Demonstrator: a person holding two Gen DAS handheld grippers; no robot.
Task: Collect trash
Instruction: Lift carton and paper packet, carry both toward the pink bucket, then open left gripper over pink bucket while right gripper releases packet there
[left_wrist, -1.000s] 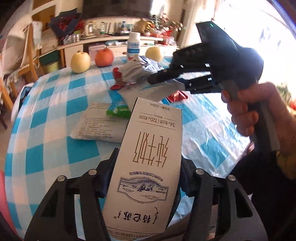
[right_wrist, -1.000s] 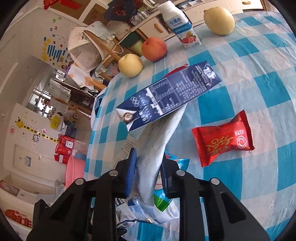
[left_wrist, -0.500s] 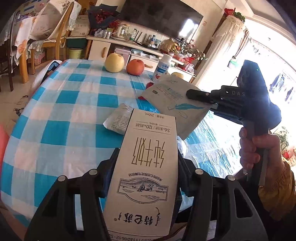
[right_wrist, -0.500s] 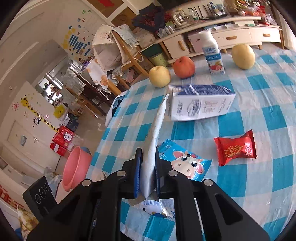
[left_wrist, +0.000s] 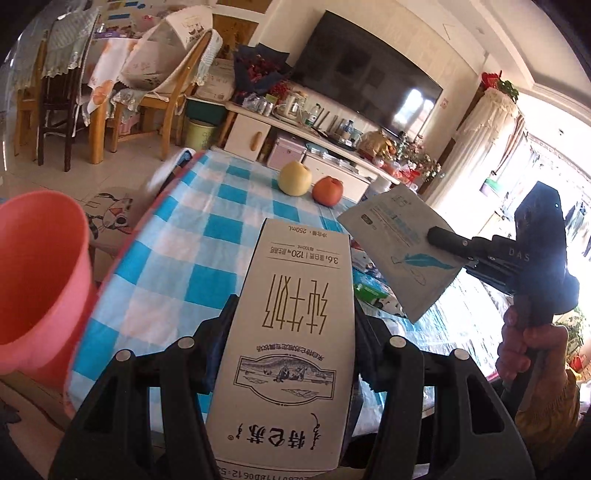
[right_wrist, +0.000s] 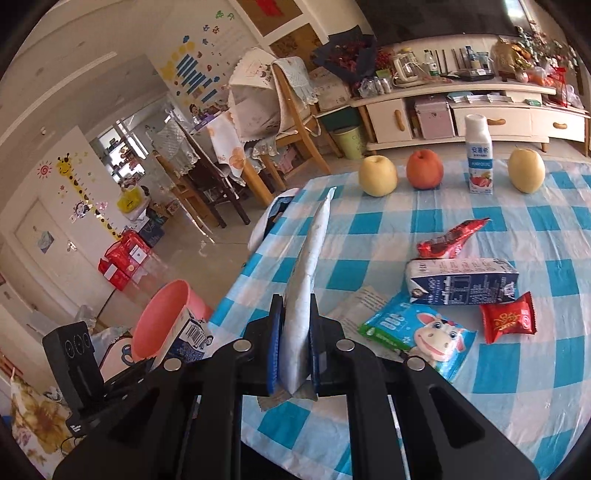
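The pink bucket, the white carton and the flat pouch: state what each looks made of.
Pink bucket: moulded plastic, likely; smooth, even colour, thin rim.
White carton in the left gripper: coated paperboard; matte printed face, crisp edges.
Flat pouch in the right gripper: probably plastic or foil film; thin, creased, slight sheen.

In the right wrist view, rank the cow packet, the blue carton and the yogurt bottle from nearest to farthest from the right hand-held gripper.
From the right hand-held gripper:
1. Cow packet, just to its right.
2. Blue carton, farther right, lying flat.
3. Yogurt bottle, upright in the fruit row at the far edge.
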